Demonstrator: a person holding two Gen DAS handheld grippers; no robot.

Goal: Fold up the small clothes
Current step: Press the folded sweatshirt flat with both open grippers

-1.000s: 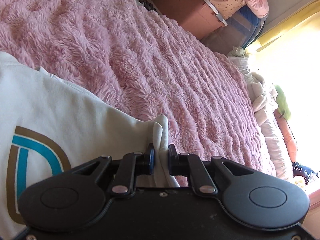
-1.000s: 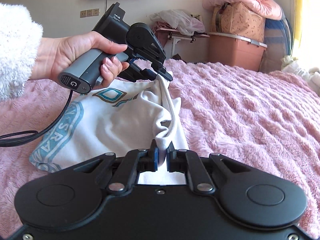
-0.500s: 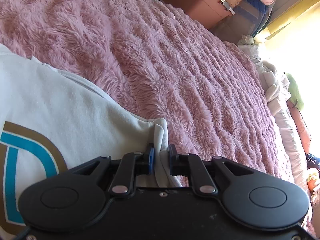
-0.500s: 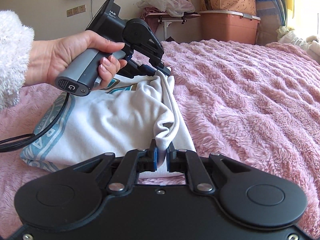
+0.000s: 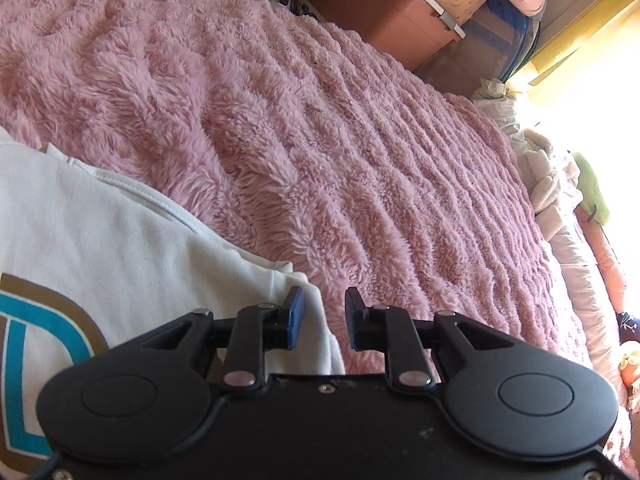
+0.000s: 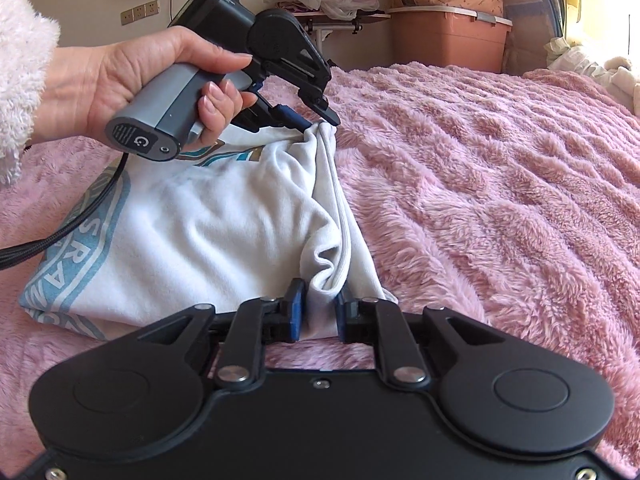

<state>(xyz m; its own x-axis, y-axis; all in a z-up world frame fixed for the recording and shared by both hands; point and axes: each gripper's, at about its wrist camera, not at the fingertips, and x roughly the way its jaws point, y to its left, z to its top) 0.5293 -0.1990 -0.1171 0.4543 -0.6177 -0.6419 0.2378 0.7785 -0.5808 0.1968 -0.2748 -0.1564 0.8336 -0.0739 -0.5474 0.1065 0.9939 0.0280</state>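
A white shirt [image 6: 208, 232] with a blue and brown print lies folded on the pink fluffy blanket [image 6: 480, 200]. My right gripper [image 6: 319, 300] has its near bunched edge between its pads. The jaws are opening, and the cloth still touches both pads. At the shirt's far end a hand [image 6: 132, 72] holds my left gripper [image 6: 318, 122]. In the left wrist view the left gripper [image 5: 322, 308] is opening. The shirt [image 5: 120, 248] corner rests against the left pad only, and blanket [image 5: 320, 140] shows in the gap.
A brown storage box [image 6: 448, 40] with bags on top stands beyond the bed. White and pink bedding [image 5: 552, 184] is piled along the bed's right edge by the bright window. A black cable [image 6: 60, 236] trails from the left gripper across the blanket.
Both pairs of jaws have widened. The left gripper has let go of the shirt corner it pinched. The right gripper has sunk a little, and the shirt's edge lies lower on the blanket.
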